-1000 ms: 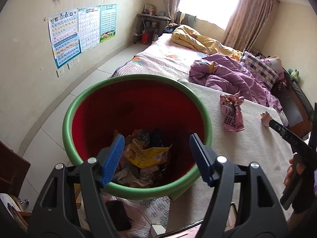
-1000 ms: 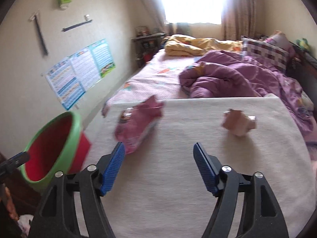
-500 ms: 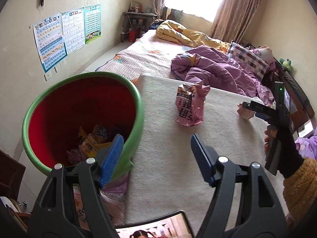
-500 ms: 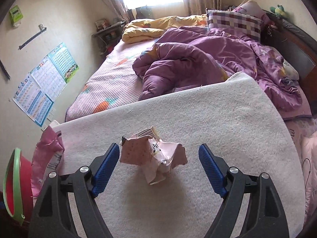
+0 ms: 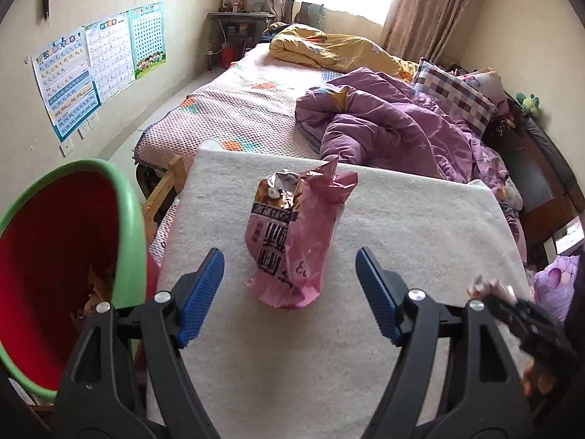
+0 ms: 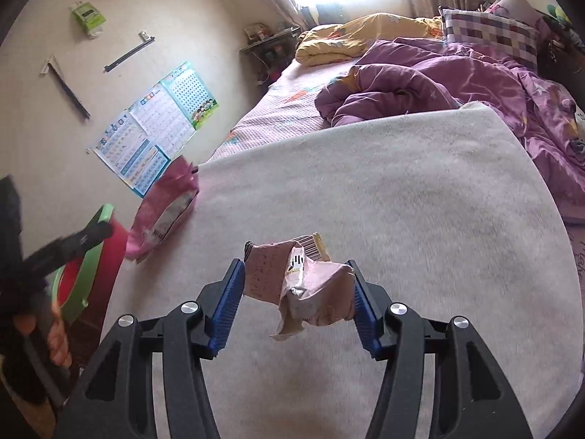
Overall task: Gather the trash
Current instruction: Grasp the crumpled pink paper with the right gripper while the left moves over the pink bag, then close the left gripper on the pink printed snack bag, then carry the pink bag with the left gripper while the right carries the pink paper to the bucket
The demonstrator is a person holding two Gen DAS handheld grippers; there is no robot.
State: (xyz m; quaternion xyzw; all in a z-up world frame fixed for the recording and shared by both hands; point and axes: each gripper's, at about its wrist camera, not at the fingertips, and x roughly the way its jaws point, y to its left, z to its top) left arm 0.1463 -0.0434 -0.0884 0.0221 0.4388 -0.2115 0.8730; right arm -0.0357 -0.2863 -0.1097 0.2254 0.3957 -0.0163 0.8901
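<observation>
A pink snack bag (image 5: pixel 292 234) lies on the white mat (image 5: pixel 402 226), just ahead of my open, empty left gripper (image 5: pixel 289 292); it also shows in the right wrist view (image 6: pixel 164 212). My right gripper (image 6: pixel 296 300) is shut on a crumpled pale pink wrapper (image 6: pixel 303 285) and holds it above the mat (image 6: pixel 402 201). The wrapper shows blurred in the left wrist view (image 5: pixel 490 289). The red bin with a green rim (image 5: pixel 55 263) stands left of the mat, with trash inside, and shows in the right wrist view (image 6: pixel 91 274).
A bed with a purple duvet (image 5: pixel 384 124), a yellow blanket (image 5: pixel 329 47) and a checked pillow (image 5: pixel 453 98) lies beyond the mat. Posters (image 5: pixel 95 62) hang on the left wall. A wooden frame (image 5: pixel 164 190) sits between bin and mat.
My left gripper swung right from over the bin to the pink snack bag. My right gripper closed on the crumpled wrapper and lifted it off the mat.
</observation>
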